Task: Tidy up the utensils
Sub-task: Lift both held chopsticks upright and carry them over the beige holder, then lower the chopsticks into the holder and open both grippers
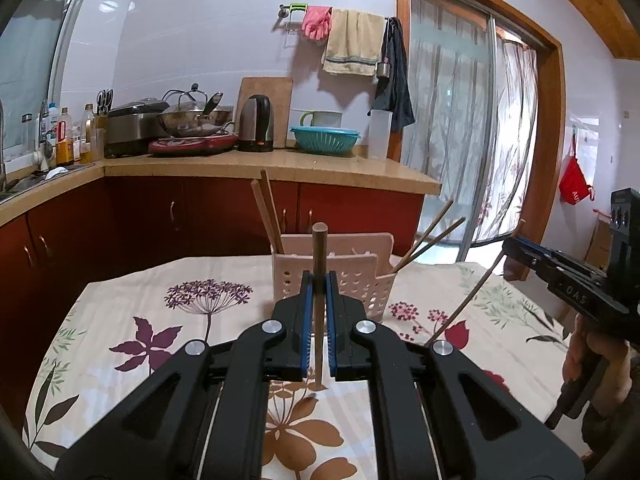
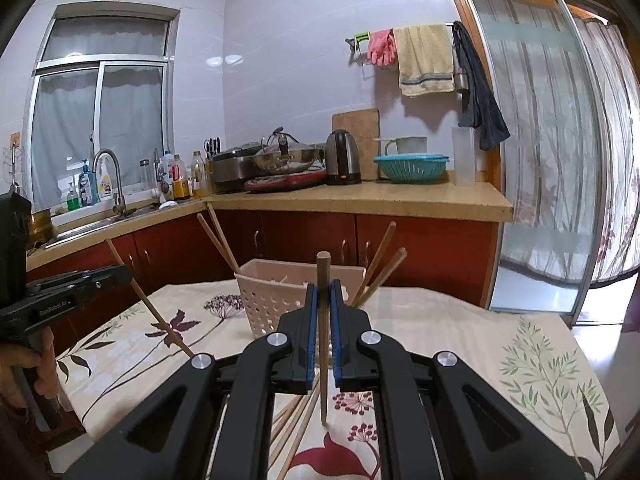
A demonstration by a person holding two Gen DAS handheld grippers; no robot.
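Observation:
A pink perforated utensil holder (image 1: 352, 272) stands on the flowered tablecloth, with several wooden chopsticks leaning out of it. It also shows in the right wrist view (image 2: 272, 296). My left gripper (image 1: 319, 280) is shut on one upright wooden chopstick (image 1: 320, 248), just in front of the holder. My right gripper (image 2: 323, 292) is shut on another upright chopstick (image 2: 323, 276), also just before the holder. Each gripper shows at the edge of the other's view, the right one (image 1: 516, 246) and the left one (image 2: 120, 274). Several loose chopsticks (image 2: 296, 424) lie on the cloth under my right gripper.
The table (image 1: 120, 320) carries a flowered cloth. Behind it runs a kitchen counter (image 1: 260, 164) with a kettle, a wok, a teal colander and bottles, above red cabinets. A sink (image 2: 100, 220) sits at the left. A curtained sliding door (image 2: 560, 160) is at the right.

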